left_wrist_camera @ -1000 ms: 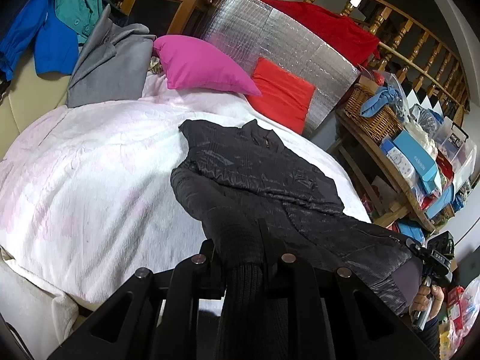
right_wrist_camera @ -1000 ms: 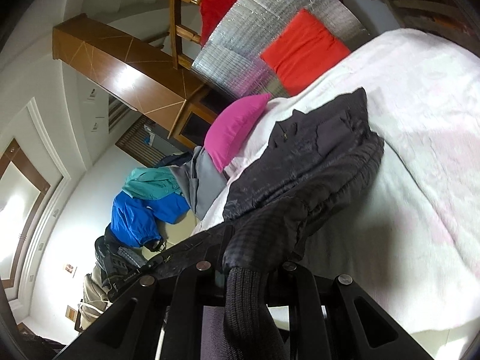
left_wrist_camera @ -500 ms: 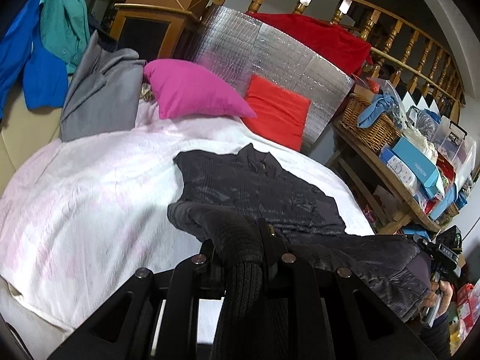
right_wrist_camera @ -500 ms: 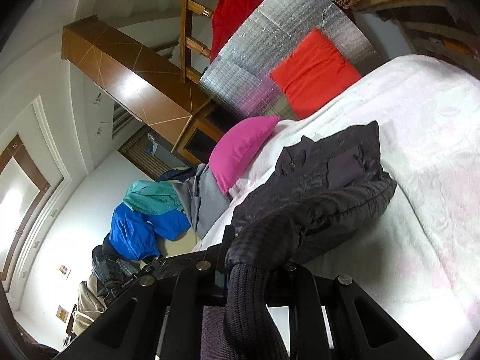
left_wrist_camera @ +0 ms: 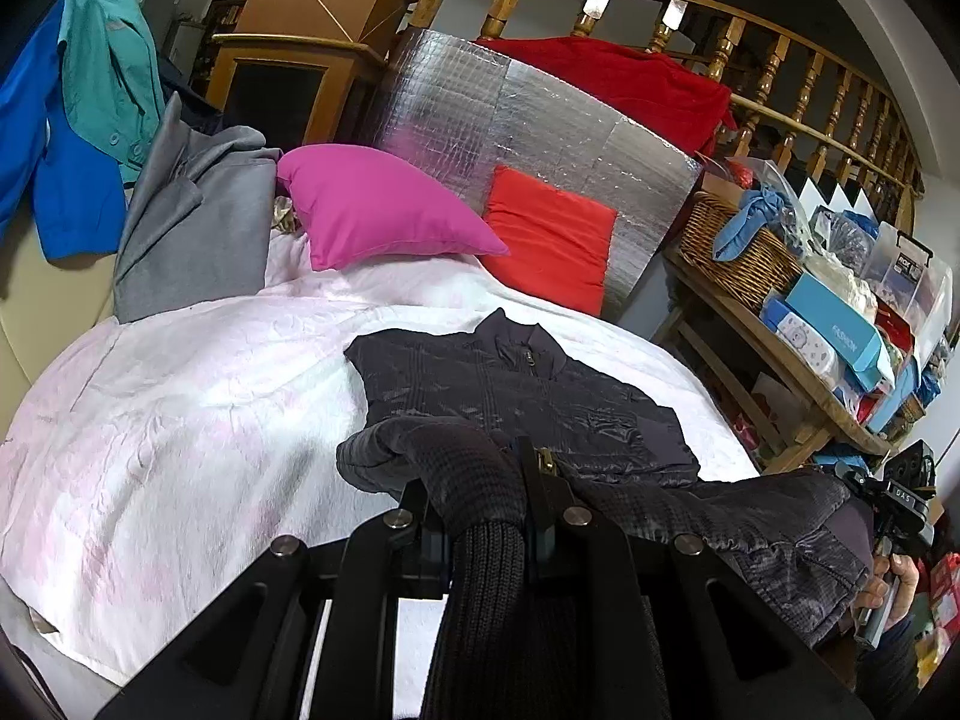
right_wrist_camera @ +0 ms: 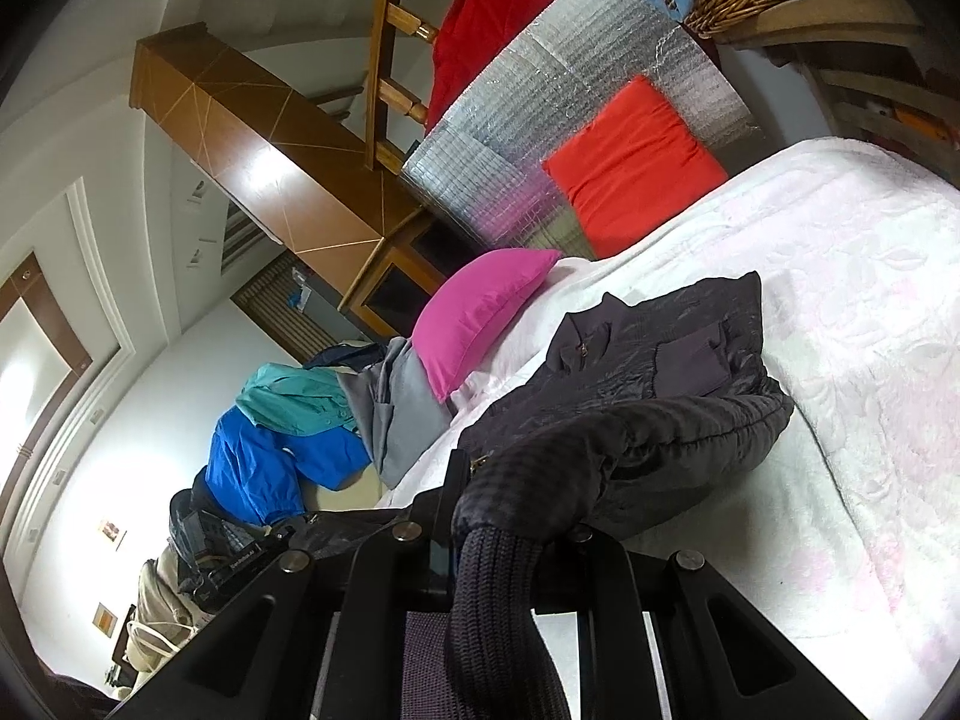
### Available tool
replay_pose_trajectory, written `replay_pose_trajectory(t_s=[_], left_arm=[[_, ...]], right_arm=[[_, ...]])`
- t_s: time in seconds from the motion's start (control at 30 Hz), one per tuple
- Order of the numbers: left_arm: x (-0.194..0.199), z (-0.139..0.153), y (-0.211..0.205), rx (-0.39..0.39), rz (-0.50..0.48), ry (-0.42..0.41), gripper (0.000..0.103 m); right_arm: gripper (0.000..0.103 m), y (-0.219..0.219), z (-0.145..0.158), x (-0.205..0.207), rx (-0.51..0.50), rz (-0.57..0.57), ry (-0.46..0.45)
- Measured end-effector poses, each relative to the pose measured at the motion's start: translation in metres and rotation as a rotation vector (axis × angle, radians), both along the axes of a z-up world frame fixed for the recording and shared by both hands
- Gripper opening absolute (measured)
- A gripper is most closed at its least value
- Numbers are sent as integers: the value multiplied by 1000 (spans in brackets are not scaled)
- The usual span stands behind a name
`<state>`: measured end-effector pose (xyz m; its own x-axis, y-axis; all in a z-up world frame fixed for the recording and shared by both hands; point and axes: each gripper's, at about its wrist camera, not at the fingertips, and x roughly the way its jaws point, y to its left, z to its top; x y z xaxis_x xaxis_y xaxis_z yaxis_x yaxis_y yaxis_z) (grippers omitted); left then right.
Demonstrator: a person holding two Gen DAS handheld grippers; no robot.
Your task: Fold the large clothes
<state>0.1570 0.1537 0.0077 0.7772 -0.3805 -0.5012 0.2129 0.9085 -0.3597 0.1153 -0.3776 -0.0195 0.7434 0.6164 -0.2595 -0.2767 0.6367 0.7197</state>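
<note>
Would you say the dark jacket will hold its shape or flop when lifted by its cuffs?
The dark jacket probably flops: its sleeves sag and bend between the left gripper, the right gripper and the bed. The shiny quilted shell looks light and perhaps slippery.

At the right of the left wrist view, a light blue box [left_wrist_camera: 834,324] on the wooden shelf [left_wrist_camera: 780,360] reads "FASHION". A clear bin's [left_wrist_camera: 912,282] dark label above it is too small to read. Nothing else is legible.
</note>
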Motion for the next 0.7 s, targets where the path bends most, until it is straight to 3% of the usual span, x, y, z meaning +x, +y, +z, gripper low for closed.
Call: replay_pose_trajectory(t_s=[0.7], left_arm=[[-13, -11, -3, 23, -6, 3, 18]], right_arm=[[15, 3, -12, -11, -36, -8, 16]])
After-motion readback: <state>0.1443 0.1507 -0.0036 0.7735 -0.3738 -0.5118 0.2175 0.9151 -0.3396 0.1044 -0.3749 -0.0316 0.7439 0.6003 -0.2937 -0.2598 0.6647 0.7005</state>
